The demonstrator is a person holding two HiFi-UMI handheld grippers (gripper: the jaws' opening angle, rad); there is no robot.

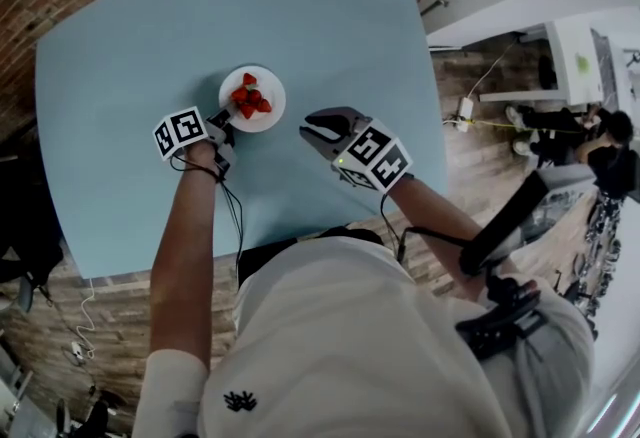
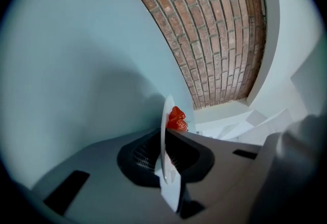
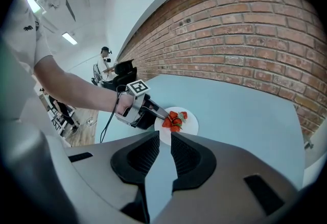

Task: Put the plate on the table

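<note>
A: Where is the plate [image 1: 268,118]?
B: Near the middle of the table [image 1: 330,16], with strawberries [image 1: 250,98] on it. It is low over the top or just on it; I cannot tell if it touches. The left gripper [image 1: 226,123] pinches its rim at seven o'clock.
A: Which step?
B: Probably the set-down. Next, settle it flat, then release gently.
A: Anything nearby?
B: The right gripper [image 1: 315,134] is near, at four o'clock, its jaws slightly apart and empty. Nothing blocks.

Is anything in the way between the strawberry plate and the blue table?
Nothing visible is. The left hand-held gripper pinches the plate by its rim, and only bare blue table shows around it. The right hand-held gripper hangs apart from it.
</note>
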